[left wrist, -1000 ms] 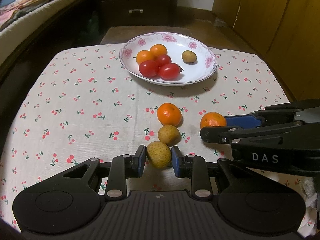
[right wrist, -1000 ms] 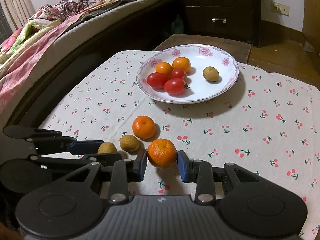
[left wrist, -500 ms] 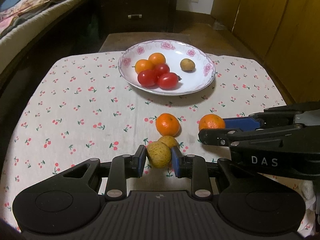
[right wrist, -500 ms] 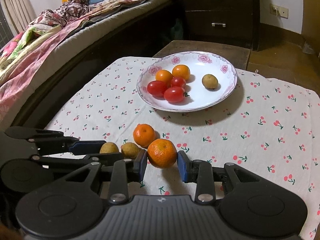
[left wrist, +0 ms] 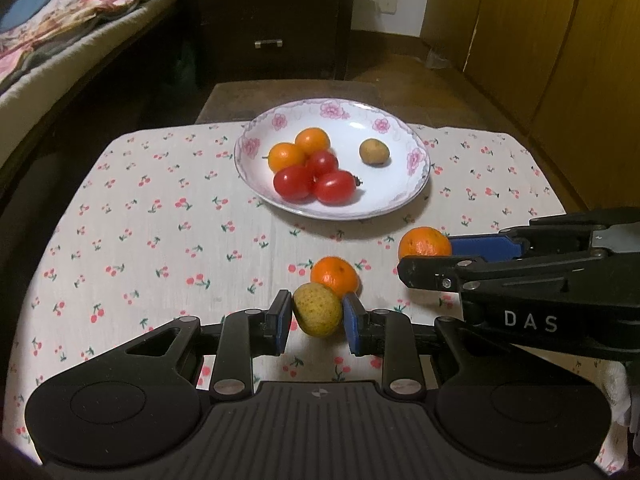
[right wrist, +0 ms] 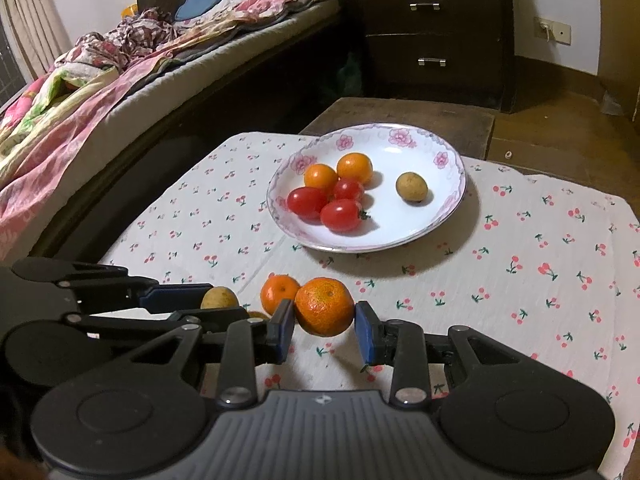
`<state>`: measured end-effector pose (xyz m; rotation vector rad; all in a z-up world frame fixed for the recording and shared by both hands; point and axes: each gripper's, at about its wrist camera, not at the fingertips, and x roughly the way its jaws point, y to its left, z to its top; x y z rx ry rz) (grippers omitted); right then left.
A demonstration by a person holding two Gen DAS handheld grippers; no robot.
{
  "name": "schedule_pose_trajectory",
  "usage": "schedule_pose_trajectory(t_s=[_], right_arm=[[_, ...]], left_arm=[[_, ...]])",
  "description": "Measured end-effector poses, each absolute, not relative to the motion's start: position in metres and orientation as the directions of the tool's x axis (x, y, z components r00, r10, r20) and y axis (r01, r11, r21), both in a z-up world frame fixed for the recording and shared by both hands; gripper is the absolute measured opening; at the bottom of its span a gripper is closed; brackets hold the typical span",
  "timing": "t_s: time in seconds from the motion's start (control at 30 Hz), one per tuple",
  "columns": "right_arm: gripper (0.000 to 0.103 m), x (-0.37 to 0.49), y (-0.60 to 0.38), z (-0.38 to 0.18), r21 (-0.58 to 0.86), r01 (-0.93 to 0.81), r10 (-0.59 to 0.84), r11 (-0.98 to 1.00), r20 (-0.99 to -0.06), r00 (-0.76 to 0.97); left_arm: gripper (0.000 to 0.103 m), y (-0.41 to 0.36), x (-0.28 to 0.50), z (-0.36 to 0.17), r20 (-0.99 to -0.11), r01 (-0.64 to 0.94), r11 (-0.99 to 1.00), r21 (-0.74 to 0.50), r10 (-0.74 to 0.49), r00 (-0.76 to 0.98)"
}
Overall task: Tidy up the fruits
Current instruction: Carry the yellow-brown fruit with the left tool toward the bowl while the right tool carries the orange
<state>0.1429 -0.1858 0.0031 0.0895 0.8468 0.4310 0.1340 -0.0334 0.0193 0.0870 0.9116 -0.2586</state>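
At lower centre, each hand-held gripper is clamped on fruit: left hand-held gripper (left wrist: 317,316) on a yellow fruit (left wrist: 317,309), right hand-held gripper (right wrist: 325,323) on a mandarin (right wrist: 324,306); round skins could slip before the plate (left wrist: 404,196).

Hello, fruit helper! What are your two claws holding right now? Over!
Left gripper shut on yellow fruit. Right gripper shut on orange. Plate ahead, nothing blocking.

A home bedroom — a bed (right wrist: 132,80) heaped with rumpled floral bedding runs along one side, a dark dresser (right wrist: 436,36) stands against the wall, and wooden wardrobe doors (left wrist: 560,60) line the other — a cherry-print tablecloth (left wrist: 160,220) covers the low table.
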Motion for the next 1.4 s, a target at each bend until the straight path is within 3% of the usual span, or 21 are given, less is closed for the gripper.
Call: schedule_pose_trajectory(t_s=[1.4], right_arm=[[0.053,0.199,-0.204,0.013,0.269,-0.272,0.382,0.924,-0.674,0.632]], left_arm=[[0.034,-0.052,0.190,0.028,-0.753,0.263,0.965,0.009,-0.166,0.637]])
